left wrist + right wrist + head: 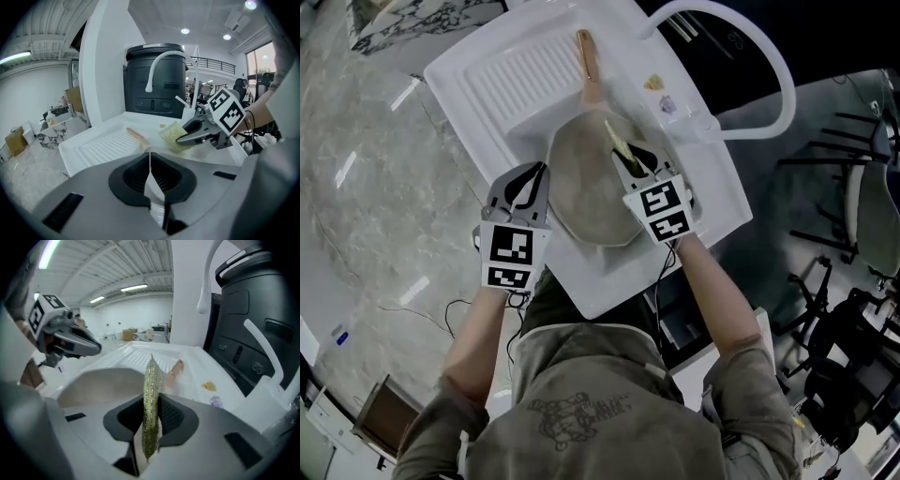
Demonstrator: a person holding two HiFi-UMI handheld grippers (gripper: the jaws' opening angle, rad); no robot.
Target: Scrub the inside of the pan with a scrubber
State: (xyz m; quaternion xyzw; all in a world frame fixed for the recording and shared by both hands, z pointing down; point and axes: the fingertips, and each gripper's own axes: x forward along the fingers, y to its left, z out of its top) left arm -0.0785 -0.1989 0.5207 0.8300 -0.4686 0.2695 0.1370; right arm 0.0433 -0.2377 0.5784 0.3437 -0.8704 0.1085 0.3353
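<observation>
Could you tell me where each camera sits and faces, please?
Head view: on the head, steeply down at the pan in the sink; both forearms show.
Left gripper view: on the left gripper, facing the faucet; its fingers show.
Right gripper view: on the right gripper, facing across the pan; its fingers show.
All share the scrubber.

Head view: overhead, steeply down on the sink (525, 75).
Left gripper view: low, toward the faucet (159, 55).
Right gripper view: low, across the pan (103, 380).
Shared: sink (all three).
</observation>
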